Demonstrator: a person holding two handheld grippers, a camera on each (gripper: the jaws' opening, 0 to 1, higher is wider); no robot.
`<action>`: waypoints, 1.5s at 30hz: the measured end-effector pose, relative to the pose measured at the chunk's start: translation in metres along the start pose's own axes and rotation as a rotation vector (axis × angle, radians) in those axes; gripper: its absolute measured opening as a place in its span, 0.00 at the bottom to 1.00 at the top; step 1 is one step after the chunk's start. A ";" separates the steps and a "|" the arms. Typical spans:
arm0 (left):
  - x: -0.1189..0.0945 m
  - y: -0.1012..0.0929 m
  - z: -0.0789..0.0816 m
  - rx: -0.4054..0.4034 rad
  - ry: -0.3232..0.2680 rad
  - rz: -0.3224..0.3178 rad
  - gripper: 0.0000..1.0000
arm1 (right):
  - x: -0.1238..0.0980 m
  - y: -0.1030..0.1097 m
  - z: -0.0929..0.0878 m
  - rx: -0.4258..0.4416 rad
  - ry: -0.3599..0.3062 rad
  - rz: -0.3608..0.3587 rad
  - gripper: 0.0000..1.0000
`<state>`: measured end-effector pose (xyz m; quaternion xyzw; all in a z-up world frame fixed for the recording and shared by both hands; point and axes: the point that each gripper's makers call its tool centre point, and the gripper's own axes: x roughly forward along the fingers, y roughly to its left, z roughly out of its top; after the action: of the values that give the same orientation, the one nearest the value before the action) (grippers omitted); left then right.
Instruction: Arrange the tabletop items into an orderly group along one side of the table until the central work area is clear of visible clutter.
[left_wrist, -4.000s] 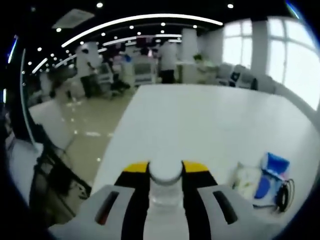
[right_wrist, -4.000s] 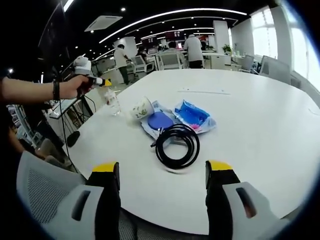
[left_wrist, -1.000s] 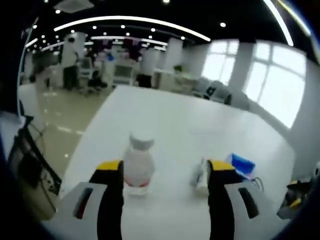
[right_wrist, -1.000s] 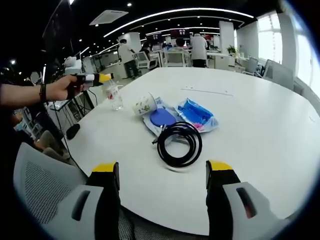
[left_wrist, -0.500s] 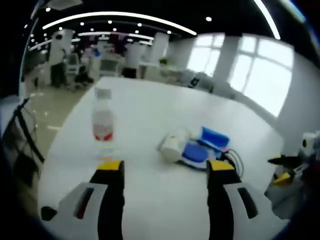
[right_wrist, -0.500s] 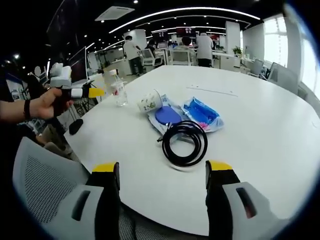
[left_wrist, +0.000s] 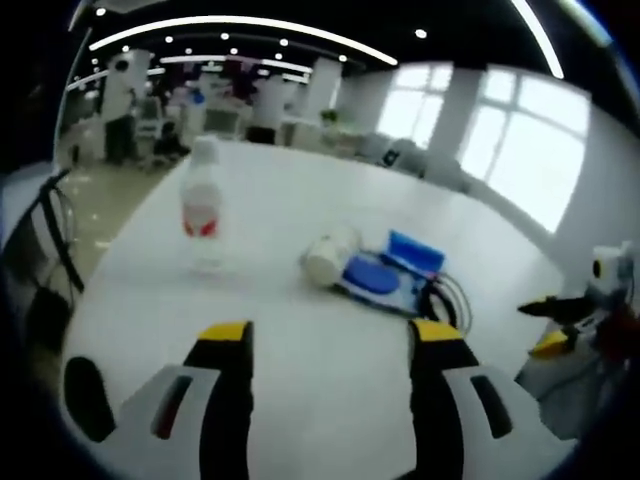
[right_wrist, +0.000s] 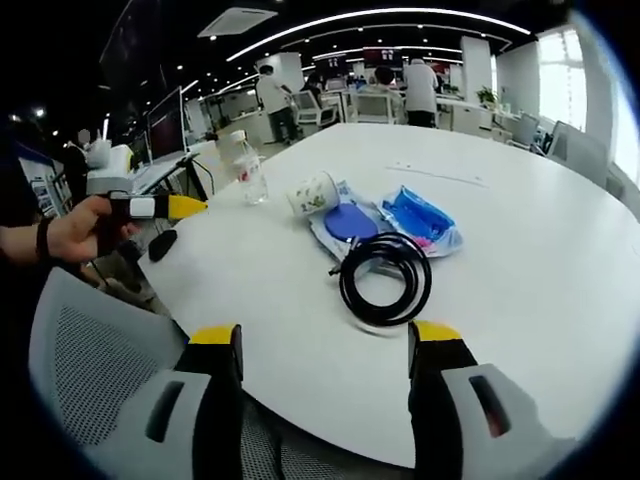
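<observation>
1. right gripper (right_wrist: 325, 345) sits closest in its own view, jaws wide apart with nothing between them, hanging over the near edge of the white table (right_wrist: 540, 270), above a grey mesh chair (right_wrist: 90, 370).
2. just past it on the table is the coiled black cable (right_wrist: 387, 277), lying flat and loose, its far edge touching the pile behind it.
3. behind the cable: a blue round lid (right_wrist: 352, 220) on a clear bag, a blue packet (right_wrist: 420, 218) beside it, and a paper cup (right_wrist: 312, 194) tipped on its side. that clump is more or less mid-table, so i'd guess it's the clutter left to shift.
4. further back, near the table's edge, the water bottle (right_wrist: 247, 166) stands upright and apart from the clump, which looks like the start of the tidy row.
5. left gripper (left_wrist: 325, 345) also has its jaws apart and empty, facing the bottle (left_wrist: 203, 215) and cup (left_wrist: 325, 262) from a distance. in the right gripper view a hand (right_wrist: 75, 232) holds it off the table's edge.
6. way back there's an office with people standing around desks.
</observation>
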<state>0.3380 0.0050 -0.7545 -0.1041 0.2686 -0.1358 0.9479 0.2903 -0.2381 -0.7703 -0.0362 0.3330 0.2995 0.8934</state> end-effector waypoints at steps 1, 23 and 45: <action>0.002 0.001 0.000 0.002 0.000 0.001 0.59 | 0.000 0.001 0.001 0.007 -0.004 0.007 0.66; -0.033 -0.028 -0.006 0.110 0.046 -0.058 0.56 | 0.069 -0.006 0.095 -0.010 -0.054 0.207 0.63; -0.037 -0.028 -0.020 0.237 0.118 0.012 0.53 | 0.173 0.013 0.155 -0.167 0.040 0.340 0.63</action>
<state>0.2918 -0.0124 -0.7457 0.0183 0.3064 -0.1669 0.9370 0.4754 -0.0981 -0.7550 -0.0592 0.3262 0.4718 0.8170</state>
